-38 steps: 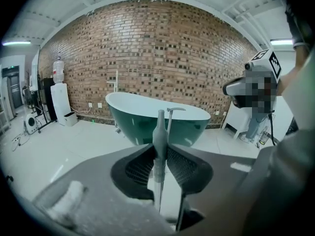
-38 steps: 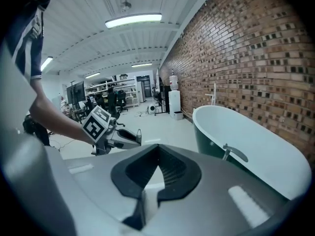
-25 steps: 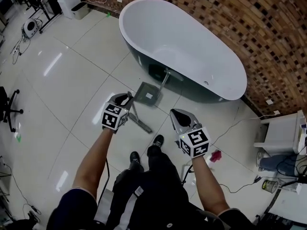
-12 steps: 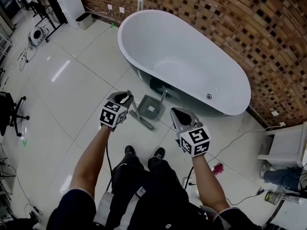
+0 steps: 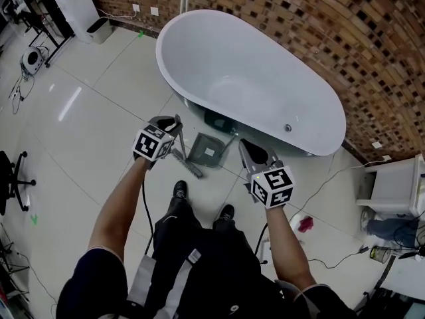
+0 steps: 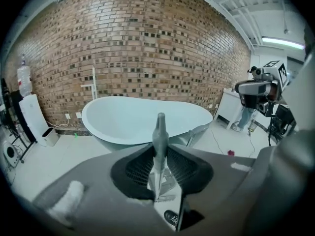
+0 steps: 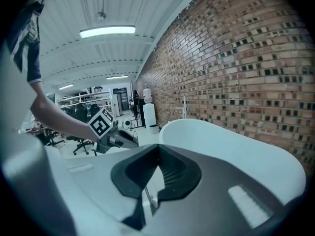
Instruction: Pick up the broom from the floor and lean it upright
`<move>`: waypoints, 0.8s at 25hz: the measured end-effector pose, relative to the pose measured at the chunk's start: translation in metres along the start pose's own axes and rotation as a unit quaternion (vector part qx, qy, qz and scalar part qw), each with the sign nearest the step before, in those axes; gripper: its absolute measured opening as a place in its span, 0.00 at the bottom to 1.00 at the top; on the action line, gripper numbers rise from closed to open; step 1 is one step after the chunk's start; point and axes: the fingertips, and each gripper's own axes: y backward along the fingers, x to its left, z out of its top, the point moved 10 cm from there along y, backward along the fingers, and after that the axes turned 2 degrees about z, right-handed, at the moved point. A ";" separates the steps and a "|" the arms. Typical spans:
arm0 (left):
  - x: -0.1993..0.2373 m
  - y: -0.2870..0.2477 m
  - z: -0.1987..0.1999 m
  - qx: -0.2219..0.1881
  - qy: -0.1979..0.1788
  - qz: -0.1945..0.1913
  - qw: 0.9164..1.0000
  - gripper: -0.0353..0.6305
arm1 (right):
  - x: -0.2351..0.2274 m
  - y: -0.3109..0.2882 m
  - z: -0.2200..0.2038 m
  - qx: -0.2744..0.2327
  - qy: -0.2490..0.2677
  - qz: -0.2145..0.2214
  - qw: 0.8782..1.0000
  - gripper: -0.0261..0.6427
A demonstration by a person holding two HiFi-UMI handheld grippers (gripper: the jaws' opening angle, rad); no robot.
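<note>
My left gripper (image 5: pixel 174 126) is shut on the thin grey handle of the broom (image 5: pixel 188 166). The broom hangs slanted, with its brush head low by the floor in front of the person's feet. In the left gripper view the broom handle (image 6: pixel 159 146) stands upright between the pads, its tip poking out above them. To the right, my right gripper (image 5: pixel 252 154) is near the tub's side and holds nothing. Its jaws stand a little apart, and floor shows through the gap in the right gripper view. A grey dustpan (image 5: pixel 206 150) sits on the floor between the two grippers.
A white oval bathtub (image 5: pixel 252 78) stands just ahead against the brick wall (image 5: pixel 345 38). The dustpan's upright handle (image 5: pixel 230 138) leans toward the tub. A white cabinet (image 5: pixel 392 188), cables and a pink object (image 5: pixel 304 223) lie at the right. The person's shoes (image 5: pixel 179 190) are below the grippers.
The person has stepped toward the bathtub. Both grippers moved forward with them, and the broom stayed in the left gripper. The dustpan now lies between the grippers.
</note>
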 end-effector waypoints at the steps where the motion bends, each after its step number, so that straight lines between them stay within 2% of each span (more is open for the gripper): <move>1: 0.011 -0.003 -0.002 0.007 -0.003 -0.011 1.000 0.18 | 0.005 -0.010 0.005 -0.003 -0.004 -0.007 1.000 0.05; 4: 0.043 -0.017 -0.005 0.019 -0.012 -0.041 0.999 0.19 | 0.013 -0.036 0.019 -0.009 -0.016 -0.032 0.999 0.05; 10: 0.092 -0.051 0.003 0.012 -0.020 -0.076 0.997 0.19 | 0.029 -0.075 0.029 0.007 -0.027 -0.067 0.997 0.05; 15: 0.109 -0.079 0.018 0.002 -0.026 -0.099 0.995 0.19 | 0.037 -0.100 0.036 0.016 -0.032 -0.081 0.996 0.05; 20: 0.111 -0.102 0.029 -0.002 -0.025 -0.101 0.995 0.19 | 0.032 -0.118 0.034 0.015 -0.048 -0.086 0.995 0.05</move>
